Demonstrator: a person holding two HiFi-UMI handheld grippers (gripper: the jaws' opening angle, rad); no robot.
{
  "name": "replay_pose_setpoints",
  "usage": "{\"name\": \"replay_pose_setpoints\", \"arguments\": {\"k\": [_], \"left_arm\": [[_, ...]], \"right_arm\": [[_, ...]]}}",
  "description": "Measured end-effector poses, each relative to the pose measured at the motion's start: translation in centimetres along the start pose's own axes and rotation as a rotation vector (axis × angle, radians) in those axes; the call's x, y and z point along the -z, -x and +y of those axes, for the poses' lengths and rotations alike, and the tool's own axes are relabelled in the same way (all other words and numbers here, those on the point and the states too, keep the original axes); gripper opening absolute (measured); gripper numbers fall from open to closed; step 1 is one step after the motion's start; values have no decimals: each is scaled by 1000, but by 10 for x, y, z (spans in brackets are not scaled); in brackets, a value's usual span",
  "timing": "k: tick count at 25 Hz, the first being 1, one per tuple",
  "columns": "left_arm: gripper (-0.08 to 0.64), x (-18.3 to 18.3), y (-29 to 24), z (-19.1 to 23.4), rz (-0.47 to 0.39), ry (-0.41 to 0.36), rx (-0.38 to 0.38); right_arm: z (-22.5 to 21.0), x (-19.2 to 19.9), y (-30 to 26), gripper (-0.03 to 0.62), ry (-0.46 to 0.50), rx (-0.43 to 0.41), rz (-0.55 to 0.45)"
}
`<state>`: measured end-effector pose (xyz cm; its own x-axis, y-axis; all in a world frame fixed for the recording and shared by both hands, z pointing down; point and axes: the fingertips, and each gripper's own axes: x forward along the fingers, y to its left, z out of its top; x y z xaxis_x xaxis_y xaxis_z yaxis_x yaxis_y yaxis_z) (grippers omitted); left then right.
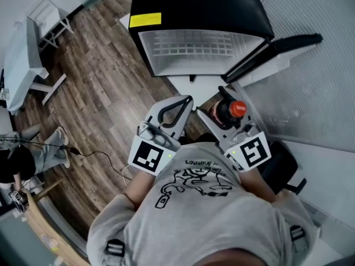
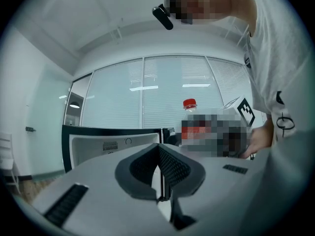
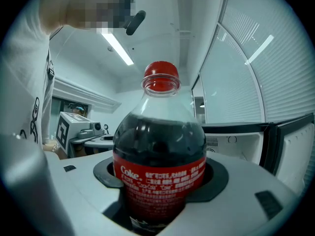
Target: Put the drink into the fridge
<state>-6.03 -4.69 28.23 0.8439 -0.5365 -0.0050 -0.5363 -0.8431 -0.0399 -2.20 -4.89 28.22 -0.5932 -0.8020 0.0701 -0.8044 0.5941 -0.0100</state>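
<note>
- Clamped upright between the jaws of my right claw (image 3: 158, 188) is the cola bottle (image 3: 160, 146), red cap (image 3: 160, 72) on top.
- My left claw (image 2: 160, 173) is clenched on nothing, jaws touching.
- Ahead stands the fridge (image 1: 205, 13), its door (image 1: 277, 51) swung open; the bottle is outside it.

Dark cola in the drink (image 3: 160, 132), red cap, red label with white lettering. Fridge (image 1: 194, 10) black outside, white within, with a yellow sticker (image 1: 145, 20) on top. Left claw (image 2: 160, 176) and right claw (image 3: 160, 181) are pale grey with black pads, and their marker cubes (image 1: 150, 155) carry black-and-white squares. The floor (image 1: 105, 87) beside the fridge is brown wood grain.
</note>
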Motion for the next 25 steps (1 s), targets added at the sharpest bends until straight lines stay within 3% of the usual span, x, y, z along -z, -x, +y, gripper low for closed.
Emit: {"name": "replay_pose_setpoints", "arguments": {"k": [5, 12, 18, 25], "left_arm": [[2, 7, -11, 10, 11, 26, 9], [2, 10, -31, 19, 26, -48, 18], [2, 19, -46, 29, 5, 46, -53], [2, 25, -50, 35, 10, 27, -81]], "right_arm": [[-13, 12, -11, 307, 21, 28, 23], [-38, 17, -17, 307, 22, 31, 6], [-57, 15, -18, 307, 26, 2, -19], [-69, 22, -24, 307, 14, -33, -27]]}}
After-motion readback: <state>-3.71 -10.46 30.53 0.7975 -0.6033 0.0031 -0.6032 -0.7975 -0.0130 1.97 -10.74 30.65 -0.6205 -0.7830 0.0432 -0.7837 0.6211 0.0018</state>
